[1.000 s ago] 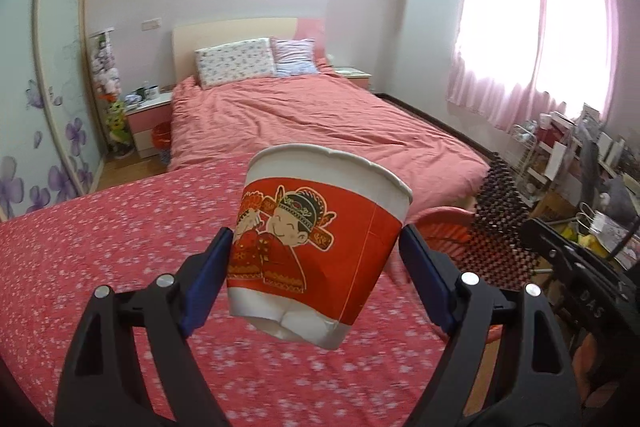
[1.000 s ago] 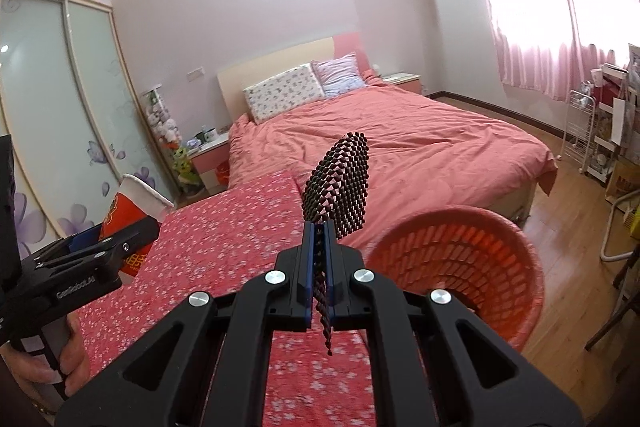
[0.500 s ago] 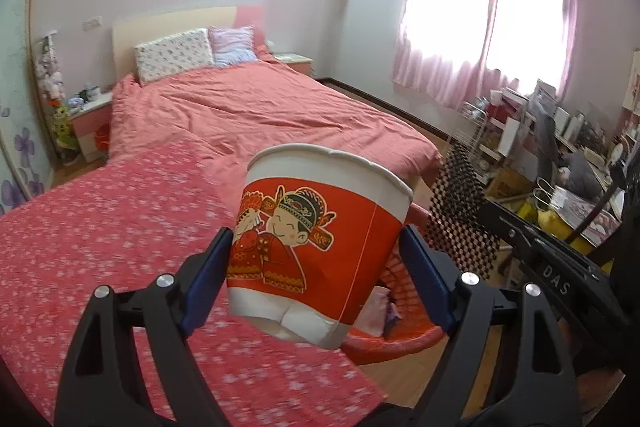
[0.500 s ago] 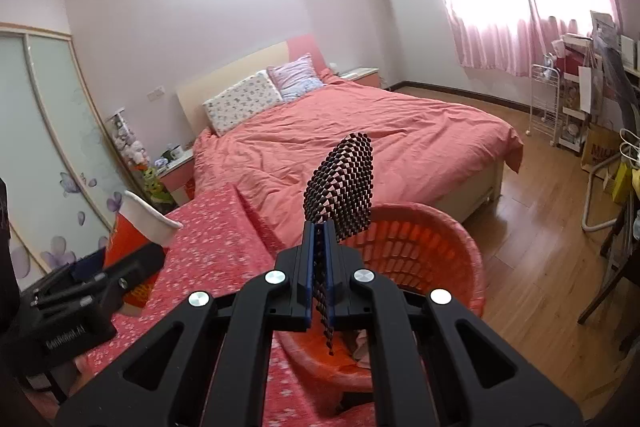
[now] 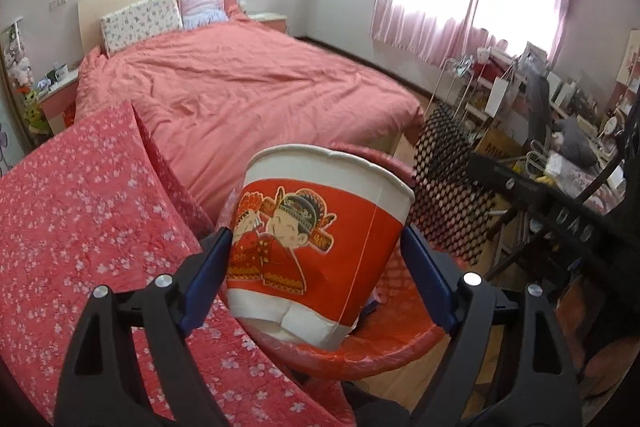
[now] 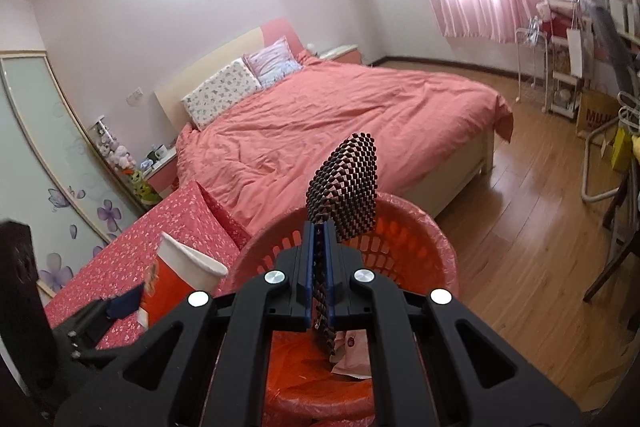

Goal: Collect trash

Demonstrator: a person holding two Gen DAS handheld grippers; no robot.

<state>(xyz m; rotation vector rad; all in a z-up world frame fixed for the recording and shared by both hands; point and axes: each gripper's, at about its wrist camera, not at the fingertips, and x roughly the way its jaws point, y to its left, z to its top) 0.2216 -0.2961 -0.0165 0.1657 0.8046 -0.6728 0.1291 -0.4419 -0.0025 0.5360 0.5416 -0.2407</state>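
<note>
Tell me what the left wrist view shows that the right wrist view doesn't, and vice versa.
Left only: the cartoon couple printed on the cup clamped in the left gripper.
Right only: the right gripper shut on the mesh sheet, and pink wrappers inside the basket.
Both: cup, mesh sheet, basket, bed, tablecloth.

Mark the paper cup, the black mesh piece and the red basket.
paper cup [image 5: 316, 247]: left wrist view, on its red printed side.
black mesh piece [image 6: 346, 183]: right wrist view, on its upper half.
red basket [image 6: 436, 243]: right wrist view, on its right rim.
</note>
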